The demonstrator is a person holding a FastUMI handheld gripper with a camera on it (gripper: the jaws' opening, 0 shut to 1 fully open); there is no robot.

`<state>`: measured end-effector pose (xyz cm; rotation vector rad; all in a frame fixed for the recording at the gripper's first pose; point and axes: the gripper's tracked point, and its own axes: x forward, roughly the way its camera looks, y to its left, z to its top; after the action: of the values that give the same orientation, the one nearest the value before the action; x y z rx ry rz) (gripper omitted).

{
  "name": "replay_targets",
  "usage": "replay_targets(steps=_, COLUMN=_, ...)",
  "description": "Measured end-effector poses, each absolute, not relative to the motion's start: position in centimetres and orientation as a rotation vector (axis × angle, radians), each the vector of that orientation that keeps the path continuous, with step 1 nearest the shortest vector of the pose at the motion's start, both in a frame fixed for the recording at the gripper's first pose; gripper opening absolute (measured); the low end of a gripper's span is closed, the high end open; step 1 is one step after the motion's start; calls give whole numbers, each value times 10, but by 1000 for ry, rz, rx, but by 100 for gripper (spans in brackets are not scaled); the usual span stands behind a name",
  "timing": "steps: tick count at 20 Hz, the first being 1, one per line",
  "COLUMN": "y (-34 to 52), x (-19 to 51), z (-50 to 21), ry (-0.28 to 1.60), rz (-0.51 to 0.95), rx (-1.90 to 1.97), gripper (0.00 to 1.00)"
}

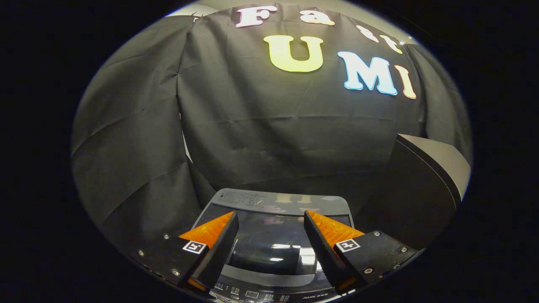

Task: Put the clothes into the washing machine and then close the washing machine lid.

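Your tool (271, 235) is spread, holding nothing, over the grey glass-topped washing machine lid (273, 219). Looks shut w/ no clothes visible, so they could get left out imo.

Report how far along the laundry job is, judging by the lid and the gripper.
Looks done: the washing machine lid lies flat and closed, its dark glass panel facing up below the gripper. In hand: nothing; the fingers are spread apart above the lid with no cloth between them. Left: likely nothing, though the dark glass does not let me tell whether the clothes are inside. The control panel sits nearest the fingers.
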<state>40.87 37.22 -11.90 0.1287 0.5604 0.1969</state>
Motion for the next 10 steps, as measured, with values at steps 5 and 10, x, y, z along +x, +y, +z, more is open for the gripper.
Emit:
replay_targets(steps=5, y=368, x=402, z=-105, ry=526, rz=203, rx=152, gripper=96)
replay_targets(steps=10, y=340, x=371, z=-76, ry=476, rz=201, rx=203, gripper=95)
